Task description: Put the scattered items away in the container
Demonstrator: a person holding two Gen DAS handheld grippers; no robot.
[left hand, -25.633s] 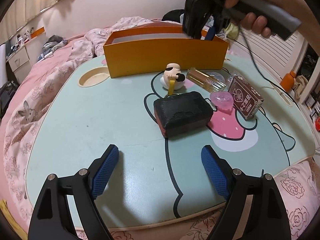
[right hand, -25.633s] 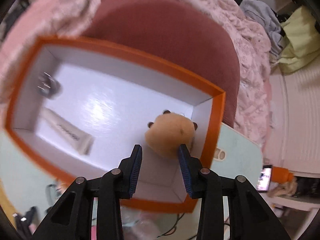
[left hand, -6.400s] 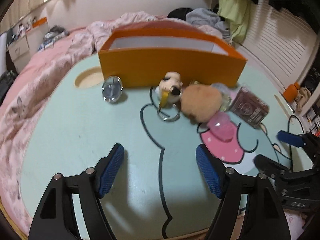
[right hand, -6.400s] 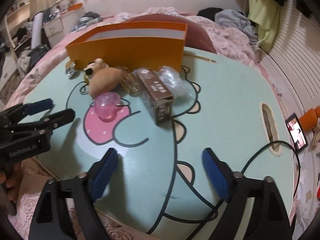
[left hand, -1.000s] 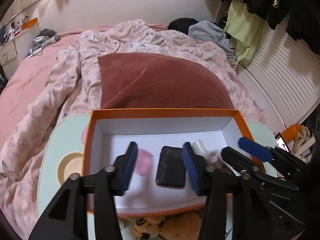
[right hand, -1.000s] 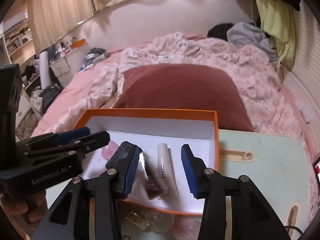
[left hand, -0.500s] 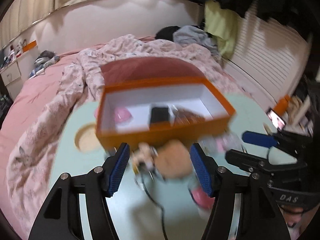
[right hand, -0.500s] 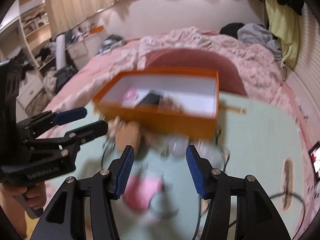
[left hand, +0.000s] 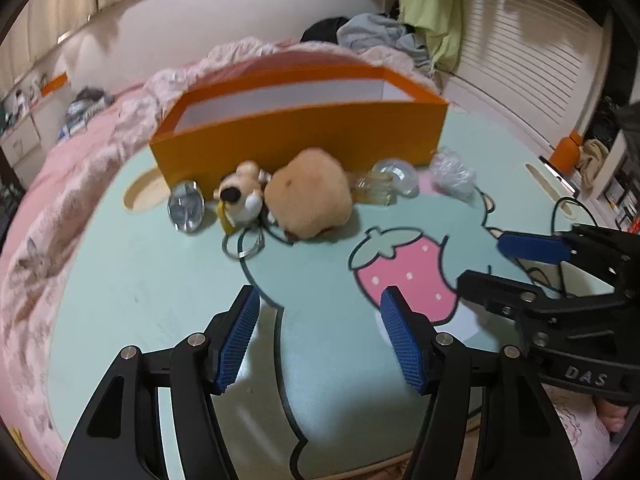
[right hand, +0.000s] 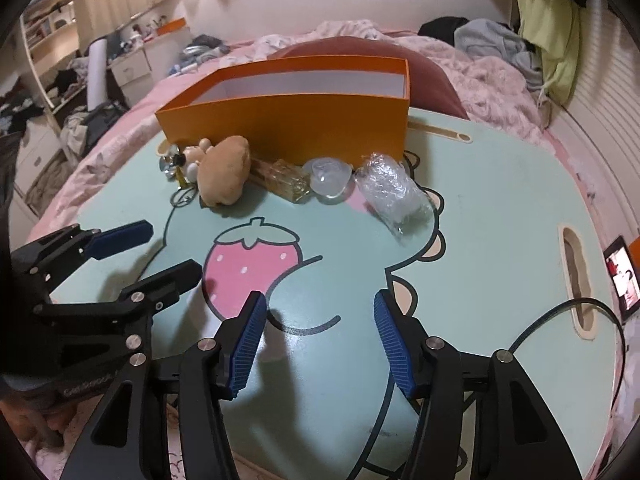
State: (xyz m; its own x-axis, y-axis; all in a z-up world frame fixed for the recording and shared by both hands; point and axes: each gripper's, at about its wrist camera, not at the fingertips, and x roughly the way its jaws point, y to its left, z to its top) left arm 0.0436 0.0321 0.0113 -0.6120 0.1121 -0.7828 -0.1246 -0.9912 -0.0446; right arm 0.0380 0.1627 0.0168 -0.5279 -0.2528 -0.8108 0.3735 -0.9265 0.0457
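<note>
The orange box (left hand: 304, 136) (right hand: 288, 128) stands at the far side of the mint table. In front of it lie a tan plush (left hand: 308, 196) (right hand: 224, 174), a small dog keychain (left hand: 242, 196) (right hand: 194, 158), a round metal tin (left hand: 185, 208), a glass bottle (right hand: 286, 180), a clear round case (right hand: 330, 178) and a crinkled plastic wrap (right hand: 394, 190). My left gripper (left hand: 320, 336) is open and empty above the near table. My right gripper (right hand: 320, 340) is open and empty too, near the strawberry print (right hand: 252, 264).
The table (left hand: 132, 292) sits on a bed with pink bedding (left hand: 48, 208). A maroon cushion (right hand: 360, 50) lies behind the box. A black cable (right hand: 560, 312) loops at the table's right slot. A phone (right hand: 622, 276) lies off the right edge.
Both grippers have pulled back from above the box and dropped low over the near table. Their jaws have widened. The pink case and dark items lie in the box, out of sight now.
</note>
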